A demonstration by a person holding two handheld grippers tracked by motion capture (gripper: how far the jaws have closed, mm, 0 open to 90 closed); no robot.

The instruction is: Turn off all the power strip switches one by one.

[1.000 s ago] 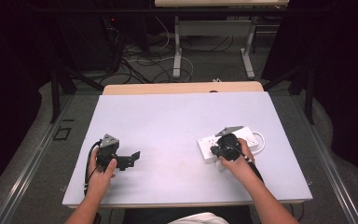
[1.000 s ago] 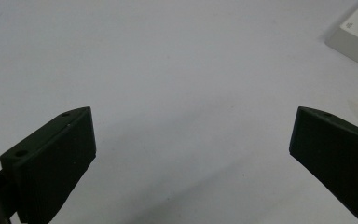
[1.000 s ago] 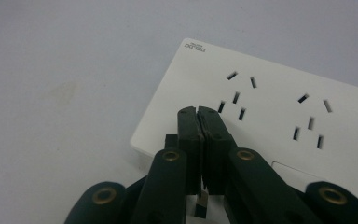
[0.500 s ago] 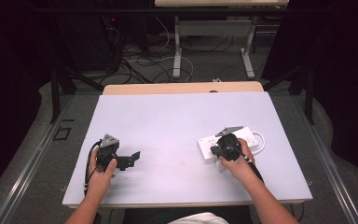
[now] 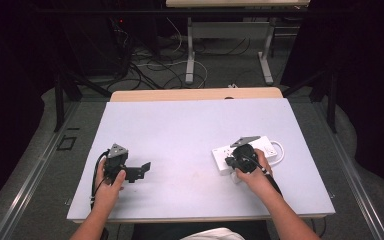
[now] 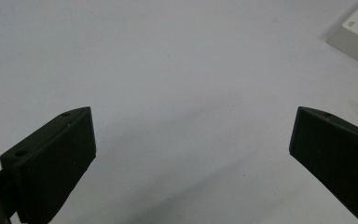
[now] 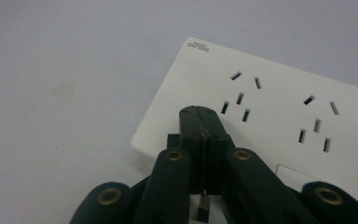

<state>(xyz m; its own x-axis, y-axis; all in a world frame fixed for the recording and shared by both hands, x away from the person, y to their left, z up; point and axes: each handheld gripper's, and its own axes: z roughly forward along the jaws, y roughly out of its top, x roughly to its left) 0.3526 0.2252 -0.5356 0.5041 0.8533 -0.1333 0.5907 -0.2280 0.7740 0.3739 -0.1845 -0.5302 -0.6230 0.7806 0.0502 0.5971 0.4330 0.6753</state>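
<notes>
Pale table (image 5: 190,130) holds a power strip (image 7: 279,98) under pressed-together right tongs (image 7: 200,114); left tongs (image 6: 191,154) spread wide.

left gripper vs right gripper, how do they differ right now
The left gripper has its jaws spread wide with bare table between them; the right gripper has its jaws pressed together. The left gripper sits over open table, well away from the white power strip; the right gripper's tips are over the near end of that strip. Both are black, two-jawed and hand-held low over the table.
</notes>
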